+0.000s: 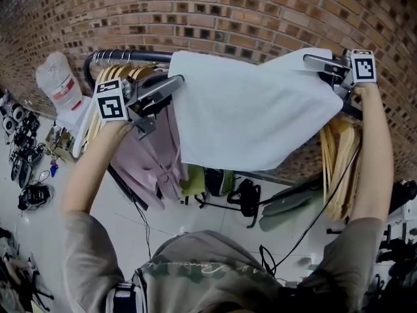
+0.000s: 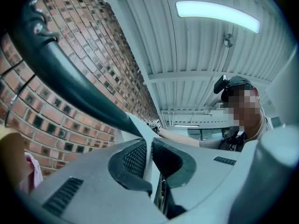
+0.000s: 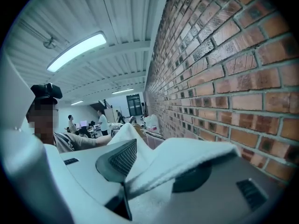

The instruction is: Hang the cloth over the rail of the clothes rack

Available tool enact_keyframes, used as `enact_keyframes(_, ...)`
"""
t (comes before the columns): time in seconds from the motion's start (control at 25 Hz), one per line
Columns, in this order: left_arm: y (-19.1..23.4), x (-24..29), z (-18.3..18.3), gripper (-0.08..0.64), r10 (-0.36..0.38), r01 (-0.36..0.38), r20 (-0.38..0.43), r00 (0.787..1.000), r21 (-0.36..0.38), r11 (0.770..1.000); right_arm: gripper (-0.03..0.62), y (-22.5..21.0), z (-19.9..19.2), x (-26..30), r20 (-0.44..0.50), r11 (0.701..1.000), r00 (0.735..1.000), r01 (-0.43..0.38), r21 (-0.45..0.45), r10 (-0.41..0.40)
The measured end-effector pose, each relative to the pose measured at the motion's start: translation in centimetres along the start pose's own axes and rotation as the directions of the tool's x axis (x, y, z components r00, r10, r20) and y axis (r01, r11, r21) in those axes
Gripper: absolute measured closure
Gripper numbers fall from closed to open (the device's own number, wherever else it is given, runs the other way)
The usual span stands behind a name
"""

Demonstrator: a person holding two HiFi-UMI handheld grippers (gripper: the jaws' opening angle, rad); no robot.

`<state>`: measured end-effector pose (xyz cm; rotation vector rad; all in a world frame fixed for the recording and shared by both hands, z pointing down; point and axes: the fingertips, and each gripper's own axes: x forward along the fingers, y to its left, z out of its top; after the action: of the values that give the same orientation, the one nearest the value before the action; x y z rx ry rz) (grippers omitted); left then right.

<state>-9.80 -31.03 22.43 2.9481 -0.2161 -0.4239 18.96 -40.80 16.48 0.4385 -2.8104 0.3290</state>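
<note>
**White cloth held along the rail: left claw pinching, right claw spread**

The person's grey-green shirt (image 1: 215,266), a soft knit with a pale printed line across it, fills the bottom of the head view. Two bare forearms reach up from it.

The left claw (image 1: 177,82) is smooth grey plastic with black meshed pads (image 2: 135,158). It is pressed together on a thin edge of the cloth (image 1: 251,113), and the left gripper view shows that white edge squeezed between the pads. The right claw (image 1: 311,61) is spread. In the right gripper view a corner of the cloth lies loosely over one jaw, and the other pad (image 3: 117,160) stands clear of it.

The cloth is white, thick and fluffy like a towel, and roughly rectangular. It hangs between the two claws at the height of the rail (image 1: 140,56), a round dark metal tube with a curved end. The cloth hides the middle of the rail, so I cannot tell if it rests on it.

Pale wooden hangers (image 1: 339,168) and a pink garment (image 1: 153,158) hang below the rail. Behind them stands a rough red-brown brick wall (image 1: 215,18). The floor (image 1: 189,222) is pale and glossy, with dark cables on it. The ceiling (image 2: 196,50) is ribbed white sheet metal with a long lamp (image 2: 217,15).
</note>
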Motion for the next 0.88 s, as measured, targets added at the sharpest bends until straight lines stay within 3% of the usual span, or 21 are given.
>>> enact_keyframes(0.28, -0.8, 0.5, 0.2, 0.538, -0.023, 0.023, 0.01, 1.0, 0.0, 1.0, 0.362, 0.2, 0.7, -1.9, -0.031, 1.0, 0.999, 0.007, -0.029, -0.008)
enact_keyframes(0.4, -0.4, 0.6, 0.4, 0.538, -0.021, 0.022, 0.028, 0.999, -0.012, 1.0, 0.362, -0.2, 2.2, -2.2, 0.031, 1.0, 1.0, -0.005, -0.021, 0.006)
enact_keyframes(0.56, 0.0, 0.2, -0.2, 0.538, -0.019, 0.02, 0.037, 0.999, -0.023, 1.0, 0.362, -0.2, 2.9, -1.9, 0.125, 0.995, 0.991, -0.05, 0.084, 0.039)
enact_keyframes(0.8, 0.4, 0.7, -0.1, 0.538, -0.018, 0.02, 0.043, 0.999, -0.035, 0.999, 0.364, -0.7, 0.1, 0.2, -0.1, 1.0, 0.995, 0.006, -0.008, -0.007)
enact_keyframes(0.88, 0.3, 0.7, 0.1, 0.538, -0.023, 0.024, 0.054, 0.998, -0.036, 0.999, 0.364, -0.9, -0.8, 1.0, -0.134, 1.0, 0.991, 0.004, -0.002, -0.004)
